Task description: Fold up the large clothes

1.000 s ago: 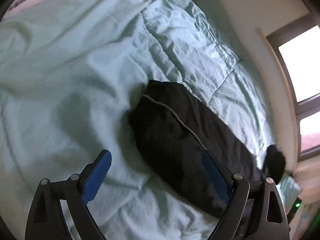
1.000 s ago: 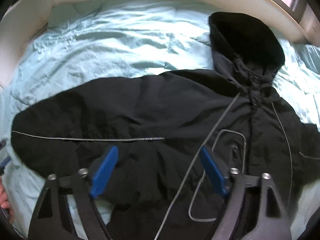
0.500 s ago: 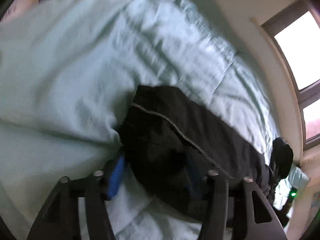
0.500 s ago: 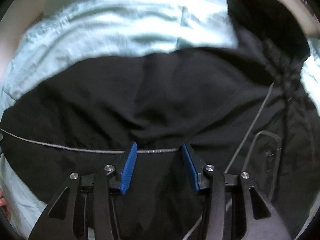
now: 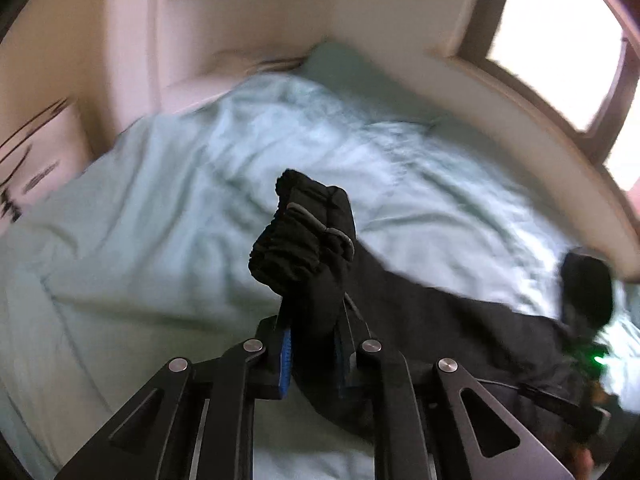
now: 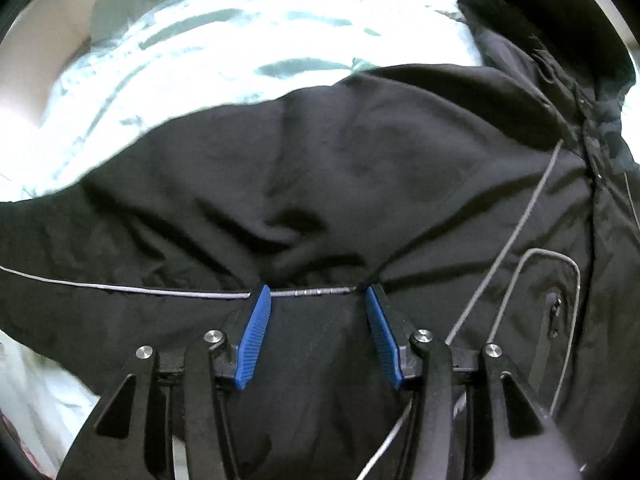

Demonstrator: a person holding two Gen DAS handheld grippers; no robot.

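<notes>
Black sleeve cuff (image 5: 304,236) now rises off the bed (image 5: 160,208), pinched by the left hand-held gripper (image 5: 312,354), whose jaws have just closed on it; the right hand-held gripper (image 6: 316,336) has its pads pressed into the jacket (image 6: 320,168), so the sleeve fold looks begun.

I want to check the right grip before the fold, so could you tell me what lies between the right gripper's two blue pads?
Right wrist view: black jacket fabric and its grey piping fill the right gripper.

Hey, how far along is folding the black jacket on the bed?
Barely begun. Done: nothing looks folded; the black hooded jacket lies spread on the pale green quilt. In hand: the left claw, whose jaws have just been closing, pinches the sleeve cuff and holds it above the quilt; the right claw presses bunched fabric at the grey piping. Left: both sleeves, body and hood.
</notes>
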